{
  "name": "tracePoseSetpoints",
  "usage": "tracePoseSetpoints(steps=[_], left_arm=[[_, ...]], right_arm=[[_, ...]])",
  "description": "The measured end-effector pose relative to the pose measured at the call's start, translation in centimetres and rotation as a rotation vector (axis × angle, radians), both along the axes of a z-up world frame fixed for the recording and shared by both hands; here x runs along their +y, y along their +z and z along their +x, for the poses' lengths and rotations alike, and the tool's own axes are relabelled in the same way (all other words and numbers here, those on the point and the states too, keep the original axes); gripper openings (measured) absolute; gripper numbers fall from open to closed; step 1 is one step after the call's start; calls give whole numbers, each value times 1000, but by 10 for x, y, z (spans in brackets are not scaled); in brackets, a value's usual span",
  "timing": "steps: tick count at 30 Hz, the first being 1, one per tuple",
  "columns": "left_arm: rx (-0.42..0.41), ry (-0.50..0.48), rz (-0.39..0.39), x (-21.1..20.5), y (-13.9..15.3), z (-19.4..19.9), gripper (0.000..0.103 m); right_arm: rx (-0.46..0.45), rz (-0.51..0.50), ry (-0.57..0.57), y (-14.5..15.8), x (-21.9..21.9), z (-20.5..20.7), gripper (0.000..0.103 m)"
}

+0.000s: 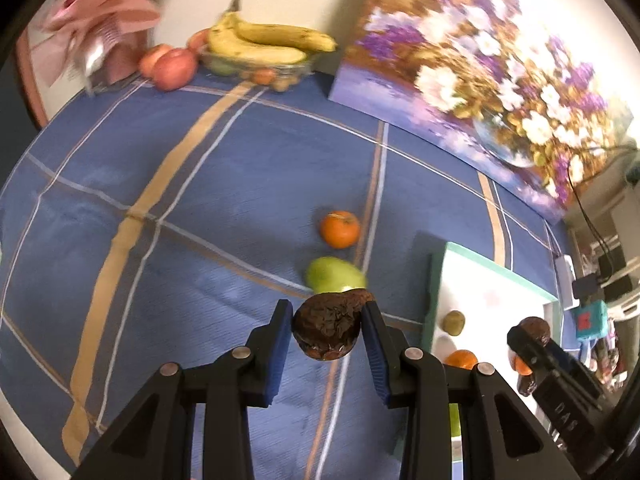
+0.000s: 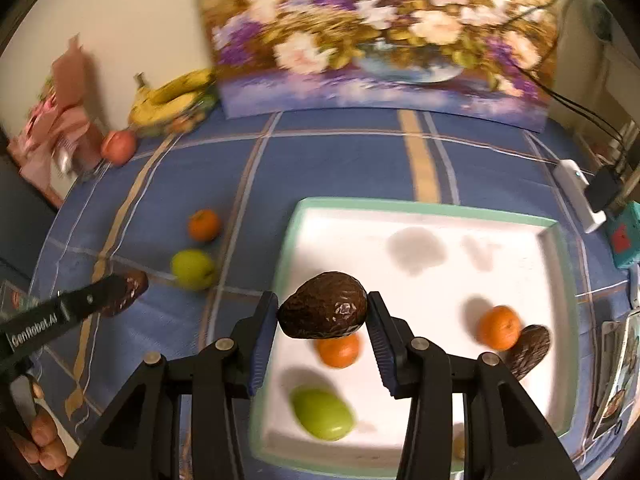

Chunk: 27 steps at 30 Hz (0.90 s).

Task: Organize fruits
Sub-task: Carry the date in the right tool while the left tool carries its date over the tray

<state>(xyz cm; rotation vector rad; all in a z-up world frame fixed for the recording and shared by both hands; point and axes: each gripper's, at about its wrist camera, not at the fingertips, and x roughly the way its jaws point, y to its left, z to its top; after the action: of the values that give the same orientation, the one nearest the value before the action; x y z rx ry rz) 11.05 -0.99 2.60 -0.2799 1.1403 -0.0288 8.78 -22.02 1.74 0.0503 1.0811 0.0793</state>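
Left hand-held gripper [image 1: 327,330] clamps a dark avocado [image 1: 326,326] above the counter [image 1: 200,200]. Right hand-held gripper [image 2: 323,312] grips another avocado [image 2: 323,306] over the white tray [image 2: 424,206], partly hiding a mandarin [image 2: 338,354]. Backgrd blurred.

Flower painting [image 2: 380,36] leaning against the wall, blue checked cloth [image 1: 224,184] covering the worktop, pink wrapped bouquet [image 1: 100,36] lying at the far corner, white power strip [image 2: 576,192] sitting beside a teal box [image 2: 624,236]
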Motion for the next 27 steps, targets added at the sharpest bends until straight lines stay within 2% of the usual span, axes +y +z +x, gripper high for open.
tracePoseSetpoints(steps=[14, 27], left_arm=[[-20, -180, 45, -96, -1, 40, 38], [-19, -310, 75, -158, -25, 56, 38]], right_arm=[[21, -4, -164, -11, -85, 20, 46], [32, 2, -272, -22, -149, 38, 46]])
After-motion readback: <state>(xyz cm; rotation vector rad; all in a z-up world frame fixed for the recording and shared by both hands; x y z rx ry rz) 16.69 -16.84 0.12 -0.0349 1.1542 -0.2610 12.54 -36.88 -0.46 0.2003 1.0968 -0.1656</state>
